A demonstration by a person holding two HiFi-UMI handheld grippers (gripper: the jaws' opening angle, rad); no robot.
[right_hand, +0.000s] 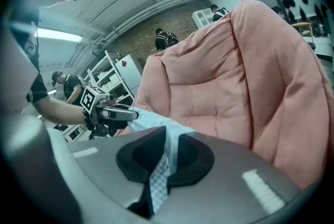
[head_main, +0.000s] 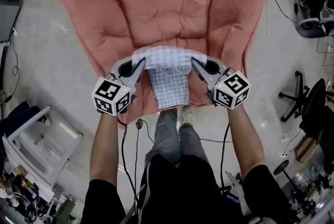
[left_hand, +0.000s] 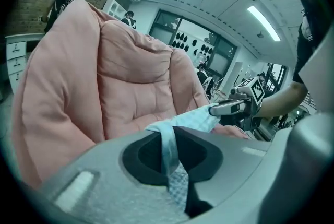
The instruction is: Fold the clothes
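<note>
The left hand-held gripper (head_main: 140, 65) and right hand-held gripper (head_main: 195, 64) each pinch the checked garment (head_main: 171, 84), stretched over the pink chair (head_main: 156, 3) seat's near edge. It looks mid-fold; next it likely needs laying down flat.

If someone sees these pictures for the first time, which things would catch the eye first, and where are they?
First, the big pink padded chair filling the top of the head view. In front of it, at the centre, a pale blue checked cloth is stretched between the left gripper and the right gripper, both shut on its top edge; the rest hangs down.
</note>
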